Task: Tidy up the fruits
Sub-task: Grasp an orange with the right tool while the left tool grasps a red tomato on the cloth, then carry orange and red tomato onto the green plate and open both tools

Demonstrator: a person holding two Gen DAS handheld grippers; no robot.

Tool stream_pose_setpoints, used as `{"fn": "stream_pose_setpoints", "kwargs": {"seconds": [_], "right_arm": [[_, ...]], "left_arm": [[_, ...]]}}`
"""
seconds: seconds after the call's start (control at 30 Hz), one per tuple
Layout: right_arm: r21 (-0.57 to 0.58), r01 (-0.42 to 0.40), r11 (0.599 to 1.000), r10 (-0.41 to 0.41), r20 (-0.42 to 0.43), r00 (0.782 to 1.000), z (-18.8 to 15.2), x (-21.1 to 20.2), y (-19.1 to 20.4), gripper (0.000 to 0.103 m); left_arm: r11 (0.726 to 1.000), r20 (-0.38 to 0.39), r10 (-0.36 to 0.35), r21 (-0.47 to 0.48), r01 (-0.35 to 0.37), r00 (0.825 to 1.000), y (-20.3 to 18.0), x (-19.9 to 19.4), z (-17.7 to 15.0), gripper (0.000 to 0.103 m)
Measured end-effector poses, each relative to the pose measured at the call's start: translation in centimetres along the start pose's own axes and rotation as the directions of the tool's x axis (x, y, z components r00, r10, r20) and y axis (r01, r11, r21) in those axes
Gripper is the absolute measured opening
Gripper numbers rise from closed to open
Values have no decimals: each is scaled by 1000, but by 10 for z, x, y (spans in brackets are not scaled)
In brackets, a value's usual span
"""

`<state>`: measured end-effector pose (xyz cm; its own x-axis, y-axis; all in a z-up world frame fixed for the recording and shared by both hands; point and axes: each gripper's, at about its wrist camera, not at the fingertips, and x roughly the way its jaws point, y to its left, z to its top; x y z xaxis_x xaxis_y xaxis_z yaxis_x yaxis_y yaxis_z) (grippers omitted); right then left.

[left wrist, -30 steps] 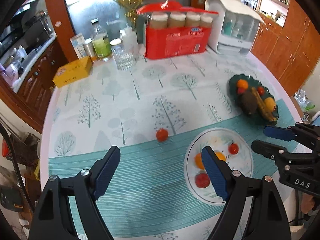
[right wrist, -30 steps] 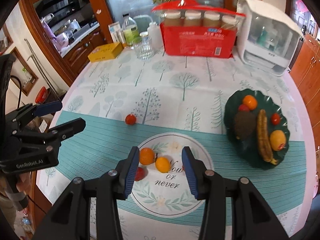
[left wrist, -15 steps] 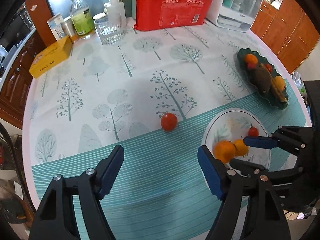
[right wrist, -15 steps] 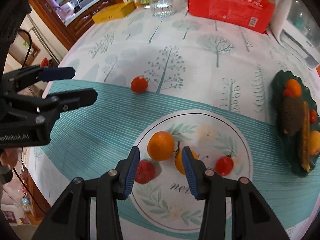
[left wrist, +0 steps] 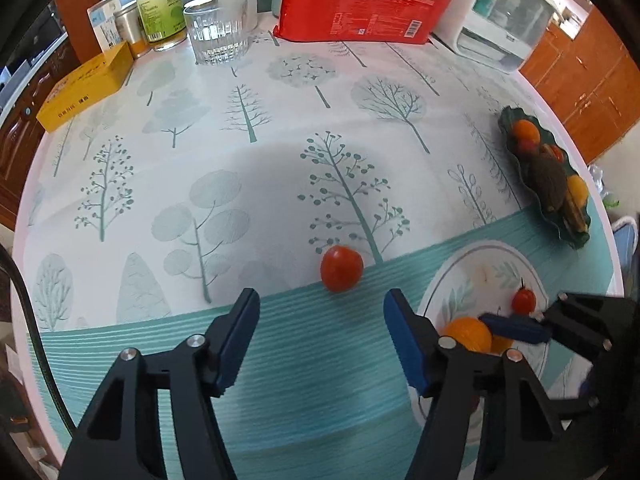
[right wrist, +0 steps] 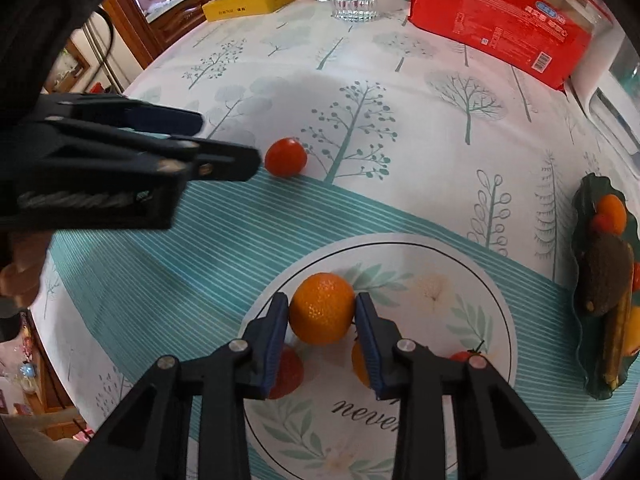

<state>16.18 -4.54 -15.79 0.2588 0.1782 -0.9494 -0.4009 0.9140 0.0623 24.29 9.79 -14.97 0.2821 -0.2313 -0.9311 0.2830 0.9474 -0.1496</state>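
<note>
A red tomato [left wrist: 341, 268] lies on the tablecloth just ahead of my open left gripper [left wrist: 320, 320]; it also shows in the right wrist view [right wrist: 286, 157]. My right gripper [right wrist: 321, 314] has its pads against both sides of an orange [right wrist: 322, 308] on the white plate [right wrist: 460, 380]. Another orange fruit, a red fruit [right wrist: 286, 374] and a small tomato [left wrist: 523, 300] lie on the same plate. The right gripper shows in the left wrist view [left wrist: 516, 328] beside the orange [left wrist: 468, 332].
A dark green dish [left wrist: 516, 120] with several fruits sits at the right edge, also in the right wrist view [right wrist: 584, 200]. At the back stand a red package [left wrist: 364, 0], a glass [left wrist: 216, 32], a bottle [left wrist: 160, 8], a yellow box [left wrist: 86, 86] and a white appliance [left wrist: 504, 20].
Both grippers have moved lower and closer to the table. My right gripper has narrowed around the orange. My left gripper has come nearer to the tomato.
</note>
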Motion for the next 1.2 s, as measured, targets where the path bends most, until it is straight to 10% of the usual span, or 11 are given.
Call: {"fn": "stream_pose_setpoints", "kwargs": {"seconds": [0.53, 1.2], "right_arm": [[218, -42, 975, 22, 92, 996, -11, -27, -53, 34], [251, -76, 965, 32, 175, 984, -28, -59, -55, 34]], "left_arm": [[999, -4, 27, 23, -27, 1000, -23, 43, 12, 26], [1000, 72, -10, 21, 8, 997, -47, -22, 1, 24]]}}
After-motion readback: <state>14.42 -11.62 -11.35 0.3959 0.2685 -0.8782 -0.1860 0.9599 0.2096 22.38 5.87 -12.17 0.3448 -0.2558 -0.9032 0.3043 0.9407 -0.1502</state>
